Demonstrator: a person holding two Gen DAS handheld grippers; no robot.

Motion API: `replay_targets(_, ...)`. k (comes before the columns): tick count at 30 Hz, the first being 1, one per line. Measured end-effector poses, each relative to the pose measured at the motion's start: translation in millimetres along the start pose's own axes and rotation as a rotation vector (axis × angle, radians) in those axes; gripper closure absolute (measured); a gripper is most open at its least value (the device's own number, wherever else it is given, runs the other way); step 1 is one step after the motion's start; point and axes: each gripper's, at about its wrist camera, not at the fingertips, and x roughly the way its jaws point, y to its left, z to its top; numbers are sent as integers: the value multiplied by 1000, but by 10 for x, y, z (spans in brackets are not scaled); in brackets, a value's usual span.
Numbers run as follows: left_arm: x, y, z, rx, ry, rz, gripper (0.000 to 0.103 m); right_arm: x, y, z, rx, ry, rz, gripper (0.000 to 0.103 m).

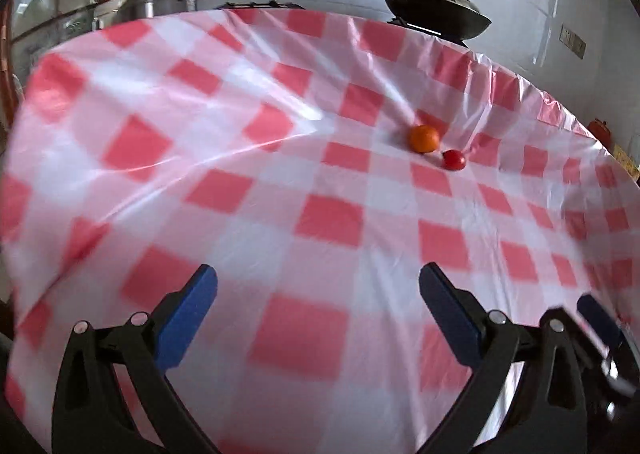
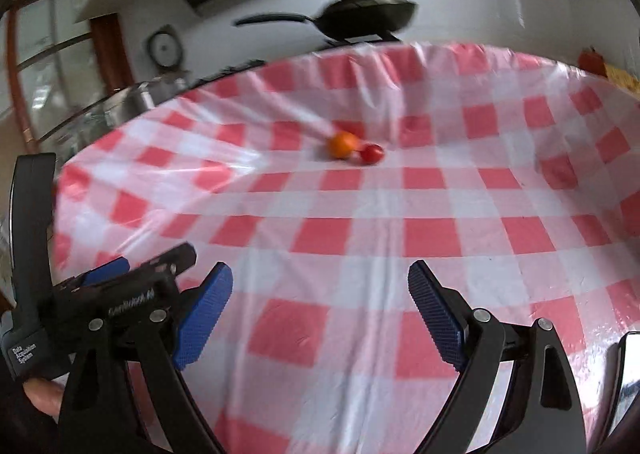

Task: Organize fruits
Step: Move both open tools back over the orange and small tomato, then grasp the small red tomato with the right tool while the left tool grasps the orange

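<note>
On the far left behind the bench (image 1: 120, 102) stands a metal pot (image 1: 160, 4); what it holds cannot be seen. Further right, also behind the bench, sits one dark frying pan (image 1: 432, 10) with a long handle and a lid on it, so its contents are hidden too. No bowl, basket or tray shows on the bench itself.

The bench wears a red and white checked plastic cloth (image 1: 320, 222), wrinkled and glossy. On it lie two fruits: one orange (image 1: 423, 138) and one small red fruit (image 1: 454, 159), which looks like a cherry tomato. They sit towards the far side of the cloth, the orange on the left, the red one just beside it on the right; whether they touch cannot be told. In the right wrist view the same orange (image 2: 342, 145) and red fruit (image 2: 372, 153) show as a blurred pair.

The left tool (image 1: 318, 310) hangs above the near part of the cloth with its blue pads (image 1: 188, 318) wide apart and nothing between them. The right tool (image 2: 320, 310) is beside it, likewise spread wide and empty, well apart from both fruits. At the lower left edge of the right wrist view a fingertip (image 2: 42, 394) shows under the left tool's body.
</note>
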Motion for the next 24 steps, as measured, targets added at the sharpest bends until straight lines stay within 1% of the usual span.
replay_targets(4, 322, -177, 168, -7, -13, -29, 2, 231, -187, 110, 57, 34, -41, 16)
replay_targets(8, 564, -208, 283, -49, -9, -52, 2, 451, -265, 244, 93, 65, -73, 16)
replay_targets(10, 668, -174, 316, -81, 8, -62, 2, 600, -272, 338, 97, 77, -97, 16)
replay_targets(13, 663, -80, 303, -127, 3, -97, 2, 787, -287, 469, 116, 78, -123, 16)
replay_targets(14, 645, -18, 292, -158, -8, -89, 2, 843, -296, 507, 128, 72, -134, 16)
replay_targets(15, 641, 25, 291, -177, -11, -112, 2, 919, -315, 554, 147, 68, -144, 16)
replay_targets(16, 639, 60, 292, -190, -11, -153, 2, 989, -321, 591, 156, 73, -152, 16)
replay_targets(17, 650, 86, 295, -199, -5, -172, 2, 1053, -321, 626, 161, 76, -156, 16)
replay_targets(20, 640, 126, 293, -219, -11, -180, 2, 1224, -321, 733, 160, 53, -174, 16)
replay_targets(21, 619, 158, 288, -235, -27, -169, 2, 1259, -336, 760, 160, 49, -177, 16)
replay_targets(24, 597, 308, 276, -317, -46, -147, 2, 1372, -459, 850, 171, 38, -186, 16)
